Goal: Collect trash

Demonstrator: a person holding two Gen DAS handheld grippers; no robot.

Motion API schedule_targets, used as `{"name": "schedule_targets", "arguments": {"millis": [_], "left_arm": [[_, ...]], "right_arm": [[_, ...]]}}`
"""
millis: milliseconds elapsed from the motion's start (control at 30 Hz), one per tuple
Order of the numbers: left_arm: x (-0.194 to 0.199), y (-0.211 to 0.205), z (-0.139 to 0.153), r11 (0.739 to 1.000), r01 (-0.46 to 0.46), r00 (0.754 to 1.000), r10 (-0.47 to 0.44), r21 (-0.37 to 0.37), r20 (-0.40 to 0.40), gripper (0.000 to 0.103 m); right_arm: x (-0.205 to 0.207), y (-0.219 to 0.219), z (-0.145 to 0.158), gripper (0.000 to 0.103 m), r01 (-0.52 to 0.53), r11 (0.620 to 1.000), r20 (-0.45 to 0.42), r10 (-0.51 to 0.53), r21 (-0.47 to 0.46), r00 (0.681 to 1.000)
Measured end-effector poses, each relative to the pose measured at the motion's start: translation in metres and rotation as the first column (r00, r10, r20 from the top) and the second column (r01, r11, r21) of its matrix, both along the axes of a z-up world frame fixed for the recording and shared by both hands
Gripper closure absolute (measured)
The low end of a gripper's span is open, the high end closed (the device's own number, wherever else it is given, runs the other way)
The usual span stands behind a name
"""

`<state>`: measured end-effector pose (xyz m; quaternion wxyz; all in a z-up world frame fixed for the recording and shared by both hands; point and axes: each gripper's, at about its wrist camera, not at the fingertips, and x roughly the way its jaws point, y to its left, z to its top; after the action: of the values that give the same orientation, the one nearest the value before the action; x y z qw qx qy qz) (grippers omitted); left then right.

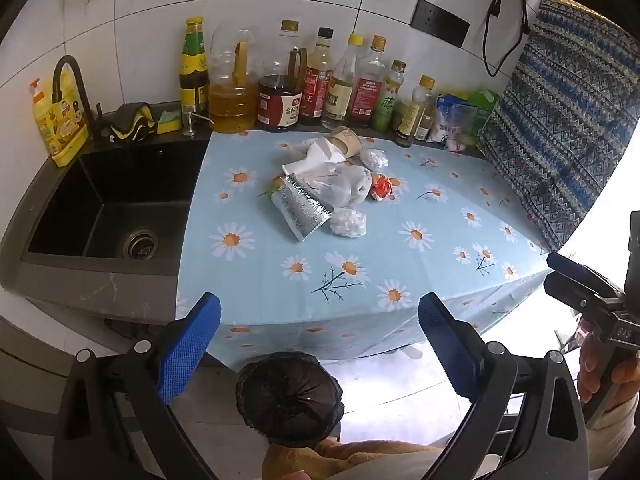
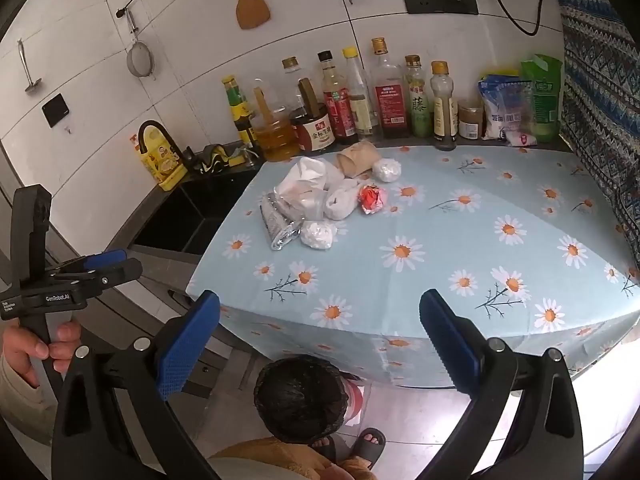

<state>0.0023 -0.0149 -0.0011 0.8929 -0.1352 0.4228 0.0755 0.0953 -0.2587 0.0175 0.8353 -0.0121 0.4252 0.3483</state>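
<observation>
At the left the black sink (image 1: 108, 204) lay bare, and the left gripper (image 1: 320, 320) hung short of the counter's front edge, its blue pads spread wide with nothing between them. The trash sat heaped mid-cloth on the daisy tablecloth (image 1: 400, 264): a foil pouch (image 1: 300, 210) nearest, white tissue (image 1: 320, 156) and a paper cup (image 1: 346, 142) behind, a red wrapper (image 1: 382, 190) at the right. I judged it was piled there to be picked piece by piece into the lined bin (image 1: 289, 394) on the floor, just below the counter's front edge. The right gripper (image 2: 320, 320) gaped equally, empty. Its view alone showed the wooden spatula (image 2: 250, 2) on the wall and the person's sandalled feet (image 2: 366, 442) beside the bin.
</observation>
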Motion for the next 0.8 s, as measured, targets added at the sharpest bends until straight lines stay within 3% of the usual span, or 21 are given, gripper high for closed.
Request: {"name": "schedule_targets", "arguments": {"millis": [800], "left_arm": [[0.002, -0.017, -0.001, 1.0, -0.003, 1.0, 0.003, 0.003, 0.008, 0.007]], "right_arm": [[-0.005, -0.011, -0.001, 0.004, -0.015, 1.0, 0.012, 0.015, 0.008, 1.0]]}}
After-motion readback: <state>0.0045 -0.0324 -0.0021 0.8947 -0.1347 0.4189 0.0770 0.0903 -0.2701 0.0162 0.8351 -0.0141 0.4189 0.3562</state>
